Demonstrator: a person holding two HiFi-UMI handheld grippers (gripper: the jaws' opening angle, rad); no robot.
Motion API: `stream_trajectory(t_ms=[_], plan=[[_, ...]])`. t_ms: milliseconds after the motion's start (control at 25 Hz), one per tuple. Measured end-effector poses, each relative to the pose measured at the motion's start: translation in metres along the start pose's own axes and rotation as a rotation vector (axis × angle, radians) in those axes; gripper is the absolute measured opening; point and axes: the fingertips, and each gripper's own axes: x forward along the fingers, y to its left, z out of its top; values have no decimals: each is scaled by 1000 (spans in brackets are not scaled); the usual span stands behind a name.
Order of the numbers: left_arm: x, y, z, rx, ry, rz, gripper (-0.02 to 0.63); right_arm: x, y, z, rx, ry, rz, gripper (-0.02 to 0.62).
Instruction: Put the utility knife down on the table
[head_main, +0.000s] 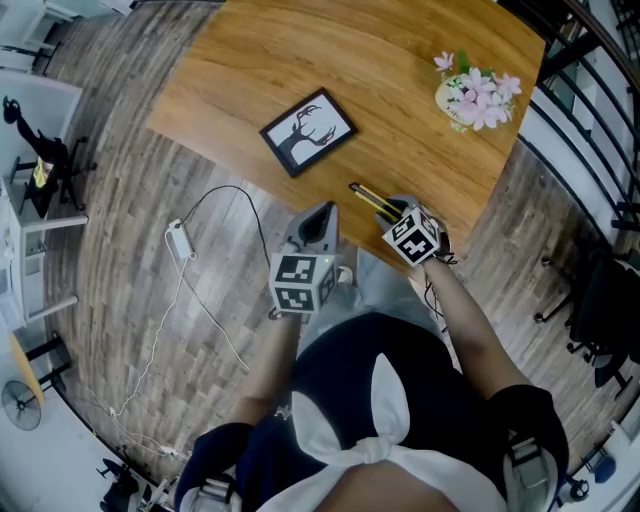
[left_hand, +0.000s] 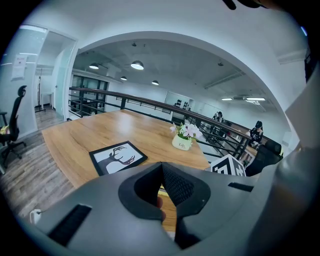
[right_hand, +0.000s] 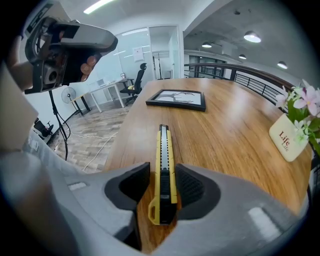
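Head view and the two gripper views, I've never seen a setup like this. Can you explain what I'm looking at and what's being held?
A person holds a hand-operated gripper in each hand. The head view looks down from a camera on their head. The other two cameras ride on the grippers and look along the jaws. On the wooden table lie a framed deer picture, a pot of flowers and a yellow utility knife. The jaws of the right gripper stand open around the knife, which rests on the table. The left gripper is shut and empty.
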Motion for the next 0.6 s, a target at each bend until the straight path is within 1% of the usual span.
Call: stream_trajectory(t_ms=[80, 240, 440, 600], plan=[[-2, 0, 1, 1, 0, -2, 17, -3, 0, 2, 17, -9, -12, 169], [-5, -1, 4, 13, -10, -10, 17, -18, -2, 8, 45, -63, -60, 170], [-8, -7, 12, 36, -34, -29, 17, -43, -4, 17, 103, -127, -86, 170], [-12, -12, 18, 56, -51, -44, 17, -59, -1, 26, 154, -191, -83, 170]])
